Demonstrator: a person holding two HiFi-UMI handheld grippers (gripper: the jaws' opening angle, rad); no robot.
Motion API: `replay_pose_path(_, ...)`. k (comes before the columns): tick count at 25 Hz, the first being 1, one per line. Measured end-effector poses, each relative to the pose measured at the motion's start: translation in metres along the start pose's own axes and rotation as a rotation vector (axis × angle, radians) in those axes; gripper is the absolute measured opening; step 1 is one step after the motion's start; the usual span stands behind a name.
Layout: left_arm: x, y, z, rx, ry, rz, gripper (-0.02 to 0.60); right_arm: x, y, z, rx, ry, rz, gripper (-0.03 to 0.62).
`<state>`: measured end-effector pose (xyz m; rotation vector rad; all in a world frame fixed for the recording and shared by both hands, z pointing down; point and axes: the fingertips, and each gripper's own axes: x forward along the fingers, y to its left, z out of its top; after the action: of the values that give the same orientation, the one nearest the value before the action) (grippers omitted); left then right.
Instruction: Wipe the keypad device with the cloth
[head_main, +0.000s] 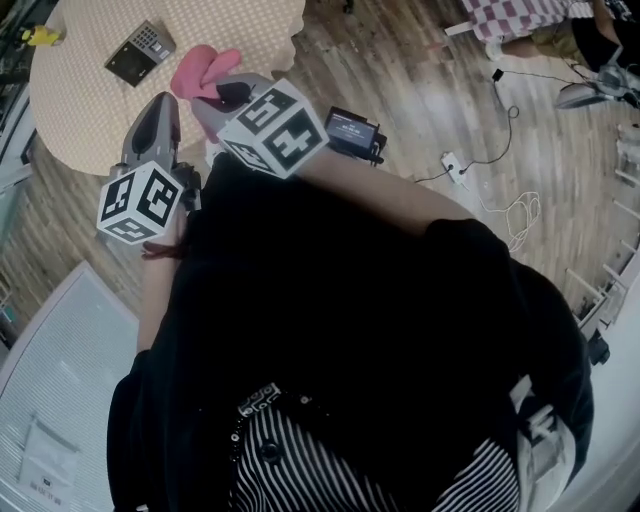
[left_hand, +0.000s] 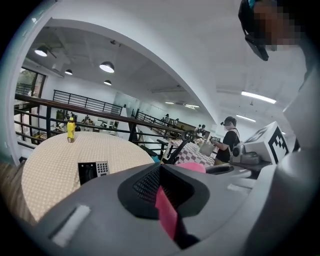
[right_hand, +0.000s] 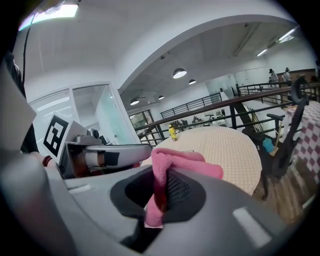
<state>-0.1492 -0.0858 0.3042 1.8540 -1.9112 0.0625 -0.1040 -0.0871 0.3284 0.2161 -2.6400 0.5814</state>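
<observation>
The pink cloth (right_hand: 176, 162) is clamped in the right tongs (right_hand: 159, 197), which are closed on it and held near the edge of the round surface (head_main: 80, 115). The left tongs (left_hand: 164, 202) are closed with nothing gripped and are held just beside the right. The keypad device (head_main: 140, 52) is seen lying flat on the surface, apart from both tongs, and a yellow bottle (head_main: 40, 36) is seen near the rim
</observation>
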Motion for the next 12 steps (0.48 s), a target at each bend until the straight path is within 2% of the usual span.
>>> replay_pose_path(6, 0.011, 0.021, 0.018, 0.007, -0.006, -0.037, 0.003, 0.016, -0.005, 0.020, 0.007, -0.022, -0.046, 0.029)
replay_pose_path(12, 0.022, 0.102, 0.045, -0.003, 0.002, -0.079, 0.003, 0.096, 0.003, 0.055, 0.017, -0.008, -0.082, 0.029)
